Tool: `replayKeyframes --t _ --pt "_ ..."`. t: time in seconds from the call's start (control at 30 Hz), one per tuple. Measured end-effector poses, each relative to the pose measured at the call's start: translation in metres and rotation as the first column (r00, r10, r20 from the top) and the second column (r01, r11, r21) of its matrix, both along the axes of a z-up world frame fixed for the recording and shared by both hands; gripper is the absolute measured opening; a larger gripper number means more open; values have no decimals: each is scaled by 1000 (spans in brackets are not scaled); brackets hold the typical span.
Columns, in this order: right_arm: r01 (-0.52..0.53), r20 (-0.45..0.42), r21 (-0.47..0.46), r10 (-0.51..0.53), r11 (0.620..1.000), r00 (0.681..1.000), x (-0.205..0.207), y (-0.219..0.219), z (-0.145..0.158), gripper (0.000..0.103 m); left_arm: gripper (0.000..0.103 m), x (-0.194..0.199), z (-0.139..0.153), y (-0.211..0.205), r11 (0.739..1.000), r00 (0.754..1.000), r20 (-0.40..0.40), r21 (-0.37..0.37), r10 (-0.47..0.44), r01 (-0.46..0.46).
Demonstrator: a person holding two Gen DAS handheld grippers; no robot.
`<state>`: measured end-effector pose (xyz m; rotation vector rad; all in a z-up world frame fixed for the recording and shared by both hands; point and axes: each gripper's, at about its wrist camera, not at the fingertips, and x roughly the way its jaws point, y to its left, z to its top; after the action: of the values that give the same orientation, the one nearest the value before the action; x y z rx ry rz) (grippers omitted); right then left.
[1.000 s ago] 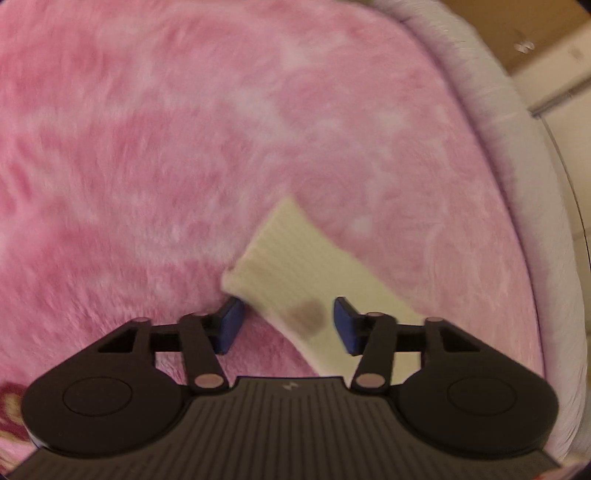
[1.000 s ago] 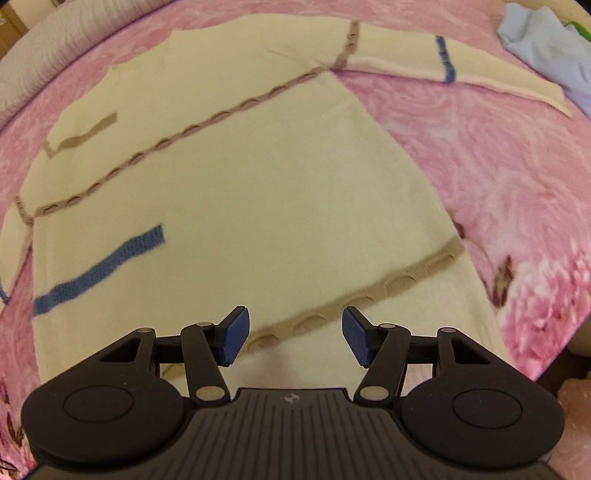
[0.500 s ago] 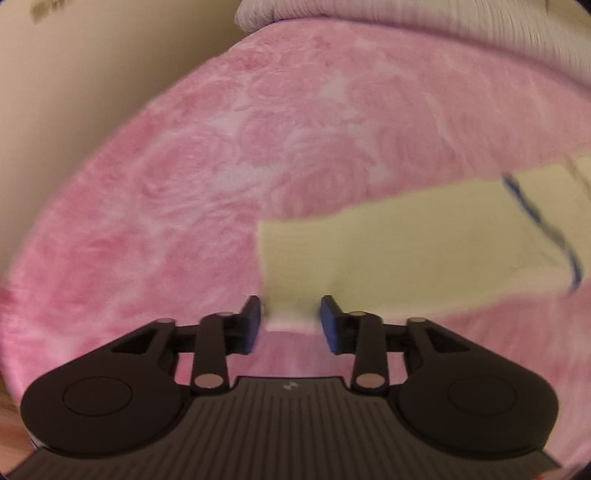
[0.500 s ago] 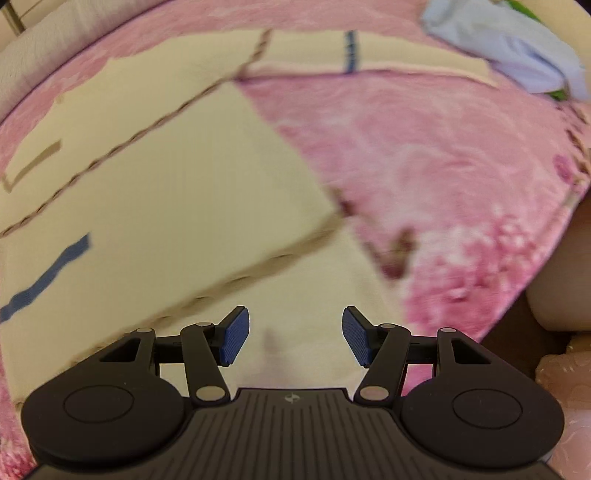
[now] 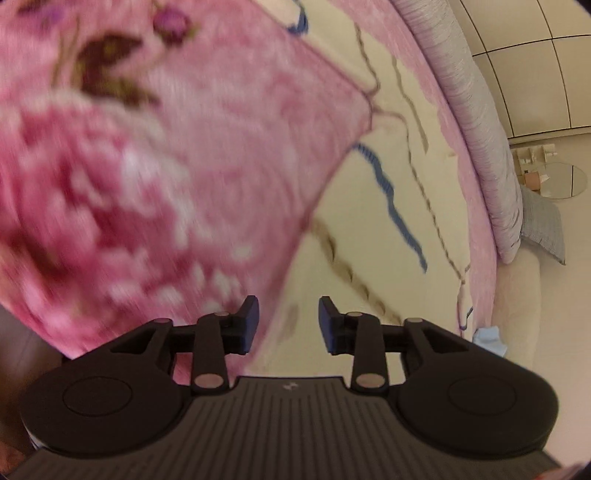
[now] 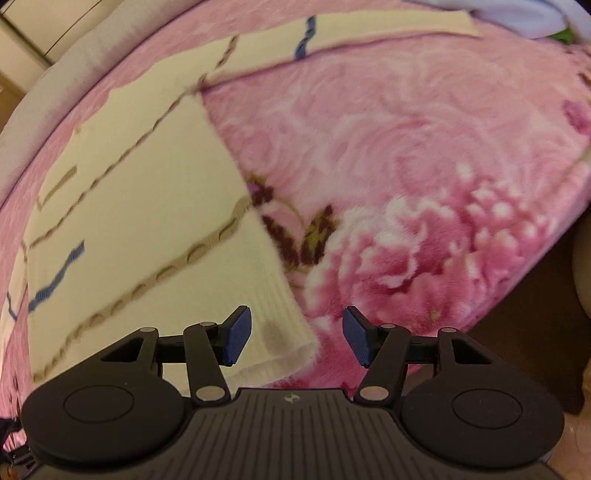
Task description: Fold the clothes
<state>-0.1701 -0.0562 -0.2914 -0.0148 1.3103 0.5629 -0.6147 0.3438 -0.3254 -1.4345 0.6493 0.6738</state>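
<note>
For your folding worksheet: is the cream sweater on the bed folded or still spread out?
Spread out. The sweater lies flat on the blanket, one sleeve stretched sideways, hem unfolded near the open right gripper. The other sleeve is barely visible.

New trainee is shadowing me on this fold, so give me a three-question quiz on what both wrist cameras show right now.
1. True or false: the right gripper is shut on the cream knit sweater with blue and tan stripes.
2. What does the sweater lie on?
3. Which sweater part lies nearest the right gripper's fingers? A) collar B) ribbed hem corner C) sleeve cuff

Key
1. False: it is open, as is the left gripper.
2. The pink floral fleece blanket.
3. B
</note>
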Motion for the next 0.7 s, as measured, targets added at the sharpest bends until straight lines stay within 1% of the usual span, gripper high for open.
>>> replayKeyframes --t 0.07,0.1,0.13,0.17,0.2,0.27,0.3,0.33,0.37,0.4,0.47,0.5,0.53,0.57,0.6,0.63,0.67,0.7 --pt "-29 -2 8 29 1000 1000 1 6 -12 55 31 8 -7 -12 1000 1000 9 -19 18 -18" --pt "-51 22 14 50 999 998 1 9 -14 47 30 10 -9 -15 999 999 13 -15 34 -33" --pt "-73 44 20 72 997 996 0 12 -15 12 28 12 -9 -17 999 999 18 -3 38 -38" --pt "-105 49 45 103 993 994 0 13 -13 8 4 15 -7 -19 999 999 22 14 32 -33" --pt "-135 55 70 132 988 990 -1 14 -11 8 6 17 -4 -21 999 1000 21 39 19 -20" --pt "-152 97 108 142 982 985 -1 2 -1 6 6 21 10 -26 990 999 17 130 -52 49" --pt "-133 100 131 121 982 988 0 -10 2 5 6 22 18 -29 981 996 12 175 -89 86" --pt "-106 82 152 94 983 992 1 -21 2 4 6 23 25 -33 970 992 -5 210 -123 121" --pt "-79 63 172 69 982 996 3 -31 1 4 6 23 28 -36 961 988 -37 230 -149 154" --pt "-55 38 165 50 985 998 4 -37 -4 4 6 24 27 -40 954 982 -83 235 -168 184" --pt "-71 21 104 69 992 997 3 -34 -18 4 6 30 17 -51 937 957 -189 233 -219 261" --pt "-72 16 84 71 994 997 4 -31 -22 4 7 34 15 -55 924 943 -231 245 -239 294" --pt "-73 12 63 73 995 997 4 -27 -26 5 7 39 19 -60 909 933 -265 271 -245 316" --pt "-73 23 41 73 996 997 4 -23 -19 7 8 43 27 -64 900 925 -297 293 -236 323" --pt "-74 36 18 74 997 997 4 -19 -12 15 8 46 35 -67 895 921 -325 311 -217 321" --pt "-89 89 -11 90 996 992 -1 -15 -1 21 8 48 45 -71 885 914 -354 336 -200 323" --pt "-103 140 -40 107 994 984 -5 -11 10 23 8 49 55 -76 869 905 -383 367 -184 332" --pt "-127 165 -41 132 991 977 -11 -6 14 27 8 52 64 -81 850 898 -408 401 -167 341"
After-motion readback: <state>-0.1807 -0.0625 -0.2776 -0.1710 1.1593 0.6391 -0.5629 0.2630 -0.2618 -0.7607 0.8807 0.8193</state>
